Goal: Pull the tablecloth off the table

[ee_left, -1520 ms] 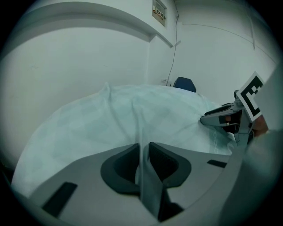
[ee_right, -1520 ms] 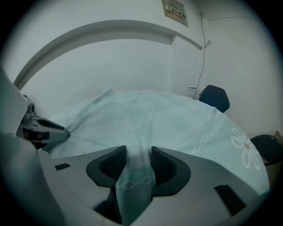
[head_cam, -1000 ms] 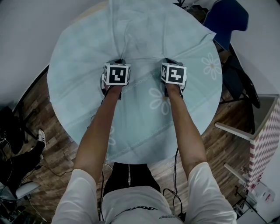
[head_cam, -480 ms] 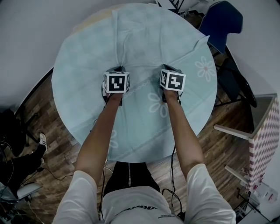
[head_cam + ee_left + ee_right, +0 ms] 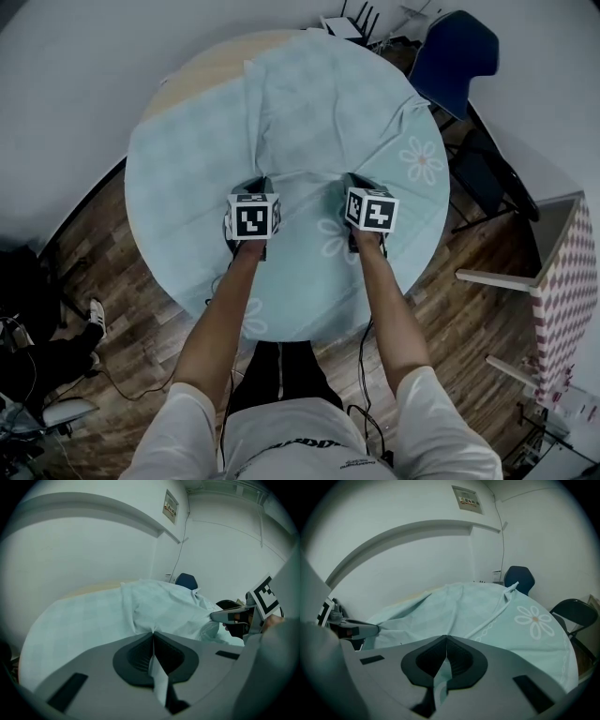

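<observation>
A: Where is the pale blue, daisy-printed tablecloth (image 5: 328,103)?
B: Rumpled across the round wooden table (image 5: 197,67); we see bare wood at the far left rim.
A: And our claws?
B: Left gripper (image 5: 153,639) and right gripper (image 5: 446,641) each pinch a cloth fold.

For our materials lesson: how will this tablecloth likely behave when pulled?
Probably floppy: the tablecloth puckers into folds at the left gripper and right gripper. Likely light and sliding easily: bare table shows at the far edge.
</observation>
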A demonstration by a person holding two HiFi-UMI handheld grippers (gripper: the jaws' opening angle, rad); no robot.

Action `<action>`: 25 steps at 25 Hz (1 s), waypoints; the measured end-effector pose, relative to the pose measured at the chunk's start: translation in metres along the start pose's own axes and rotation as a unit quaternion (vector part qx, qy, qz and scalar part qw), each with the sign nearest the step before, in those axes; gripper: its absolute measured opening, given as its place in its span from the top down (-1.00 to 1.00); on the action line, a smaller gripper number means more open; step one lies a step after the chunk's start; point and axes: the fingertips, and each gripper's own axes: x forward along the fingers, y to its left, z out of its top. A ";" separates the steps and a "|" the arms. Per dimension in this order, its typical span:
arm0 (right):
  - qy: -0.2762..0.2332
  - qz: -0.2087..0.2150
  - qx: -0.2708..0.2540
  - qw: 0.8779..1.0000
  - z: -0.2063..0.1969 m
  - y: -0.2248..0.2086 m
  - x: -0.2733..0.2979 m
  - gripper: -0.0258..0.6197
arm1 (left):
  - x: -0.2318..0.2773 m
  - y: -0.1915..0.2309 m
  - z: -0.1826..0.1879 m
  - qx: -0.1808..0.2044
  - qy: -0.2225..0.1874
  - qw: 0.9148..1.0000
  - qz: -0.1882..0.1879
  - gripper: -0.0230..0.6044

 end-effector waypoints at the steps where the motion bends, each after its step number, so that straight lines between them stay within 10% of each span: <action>1: 0.000 0.002 -0.003 1.000 -0.006 0.003 -0.008 0.82 | -0.008 -0.002 -0.004 0.000 0.000 1.000 -0.002 0.88; 25: -0.006 0.018 0.029 0.999 -0.088 0.047 -0.154 0.82 | -0.153 -0.054 -0.063 0.004 -0.013 0.999 -0.048 0.88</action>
